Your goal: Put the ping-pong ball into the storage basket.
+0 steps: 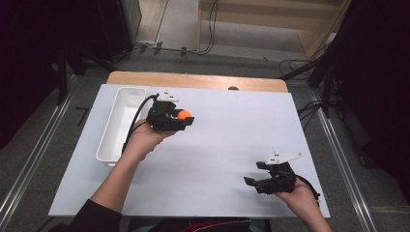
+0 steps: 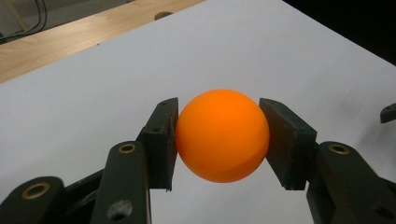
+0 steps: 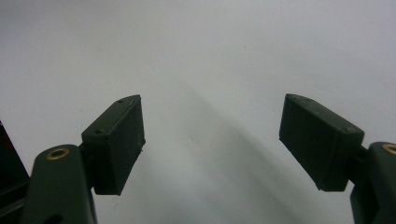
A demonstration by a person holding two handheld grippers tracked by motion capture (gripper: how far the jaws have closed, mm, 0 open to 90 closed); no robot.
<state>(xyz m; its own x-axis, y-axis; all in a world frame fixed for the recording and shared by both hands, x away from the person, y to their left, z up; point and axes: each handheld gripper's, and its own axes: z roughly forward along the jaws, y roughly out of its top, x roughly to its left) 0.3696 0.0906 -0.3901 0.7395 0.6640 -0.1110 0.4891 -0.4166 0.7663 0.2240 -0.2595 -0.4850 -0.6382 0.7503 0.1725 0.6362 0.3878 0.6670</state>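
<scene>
1. high view: a white sheet (image 1: 217,159) covers the table, with a strip of wooden edge (image 1: 193,79) showing at the far side. the left gripper (image 1: 186,118) sits over the left-centre of the sheet, held in the person's left hand (image 1: 142,140), and an orange ball (image 1: 183,114) is pinched at its tip. just to its left lies a long white tray (image 1: 109,142), running front to back. the right gripper (image 1: 254,176) is near the front right of the sheet, held in the right hand (image 1: 297,193), well apart from the ball, its jaws parted with nothing between them.

2. left gripper view: the orange ball (image 2: 222,135) is clamped between the two black pads (image 2: 161,140), touching both, and is lifted above the white sheet (image 2: 93,93). the wooden edge (image 2: 70,37) runs across the top left.

3. right gripper view: the two black pads (image 3: 116,142) stand wide apart, gripping nothing, above the bare white sheet (image 3: 210,70).
</scene>
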